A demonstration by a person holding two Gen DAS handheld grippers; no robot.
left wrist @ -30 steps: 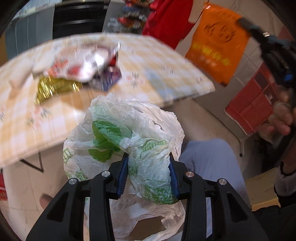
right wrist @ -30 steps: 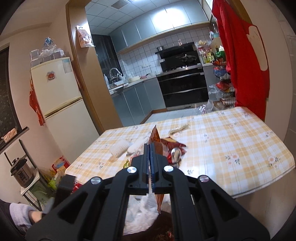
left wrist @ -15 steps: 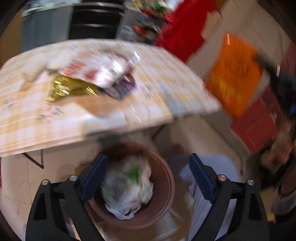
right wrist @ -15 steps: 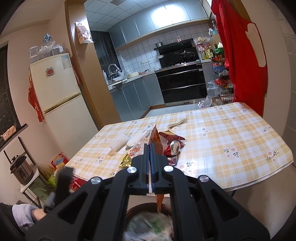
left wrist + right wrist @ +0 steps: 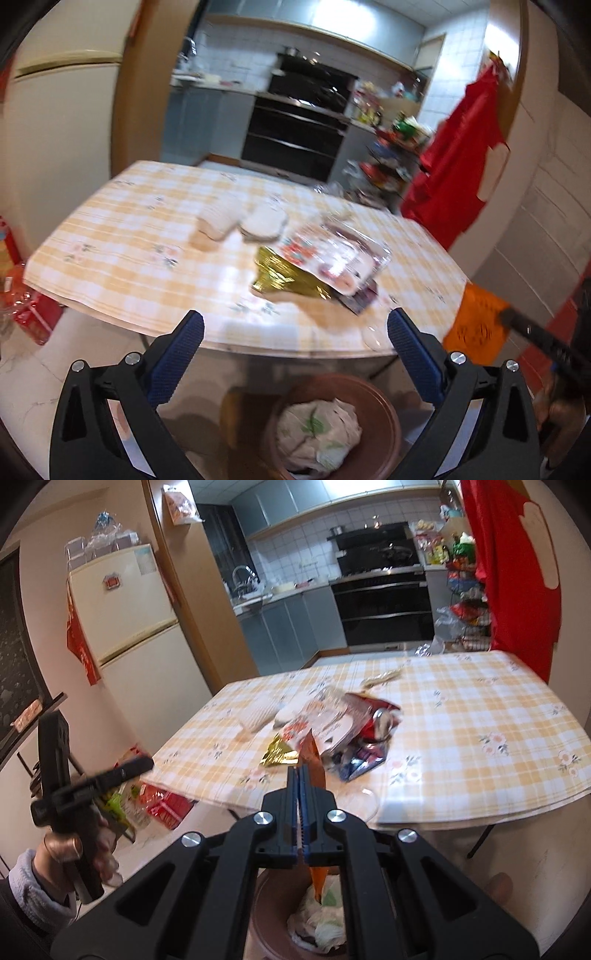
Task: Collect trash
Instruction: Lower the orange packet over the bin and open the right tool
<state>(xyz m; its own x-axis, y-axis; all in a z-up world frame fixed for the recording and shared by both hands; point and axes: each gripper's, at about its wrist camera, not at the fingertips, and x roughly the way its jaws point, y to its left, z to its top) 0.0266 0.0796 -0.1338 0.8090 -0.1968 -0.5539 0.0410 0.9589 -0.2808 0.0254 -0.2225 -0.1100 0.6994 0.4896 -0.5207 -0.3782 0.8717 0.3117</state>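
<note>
At lower left, the left gripper (image 5: 295, 334) has just spread its jaws wide, nothing between them, its white plastic bag (image 5: 319, 435) already in the brown bin (image 5: 384, 406) below. Right of it, the right gripper (image 5: 298, 775) pinches an orange wrapper (image 5: 314, 757) above that bin, apparently for dropping. More wrappers (image 5: 332, 731) wait mid-table (image 5: 480, 738).

No lettering is legible in either view. Print on the snack wrappers (image 5: 325, 720) heaped on the worktop (image 5: 480, 716), on the orange bag (image 5: 476, 326), and on the fridge magnet (image 5: 110, 581) is too blurred to read.
</note>
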